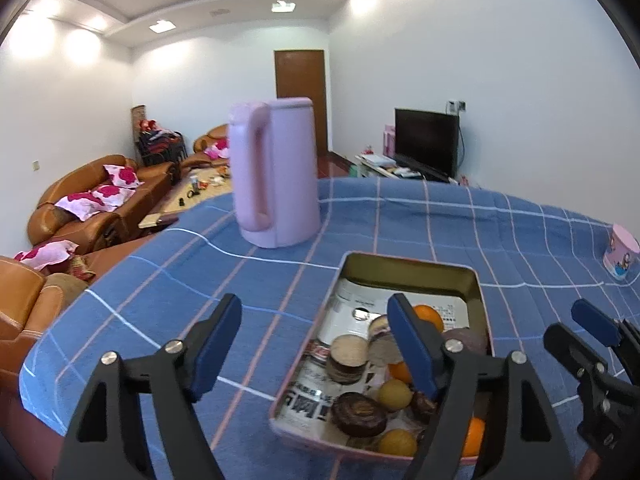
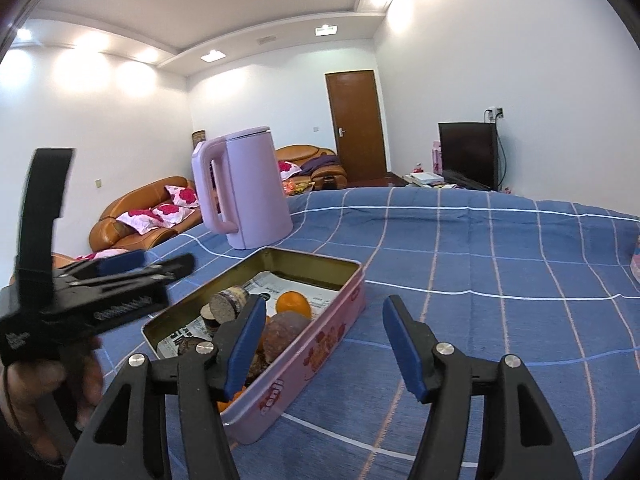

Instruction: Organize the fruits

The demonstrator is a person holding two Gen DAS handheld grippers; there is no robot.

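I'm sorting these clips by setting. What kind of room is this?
Most likely a home living room: brown leather sofas with floral cushions line one wall, a television stands opposite, and the fruit tin sits on a table covered with a blue checked cloth.

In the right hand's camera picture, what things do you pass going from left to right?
Left gripper → purple kettle → pink tin of fruit → brown door → black TV.
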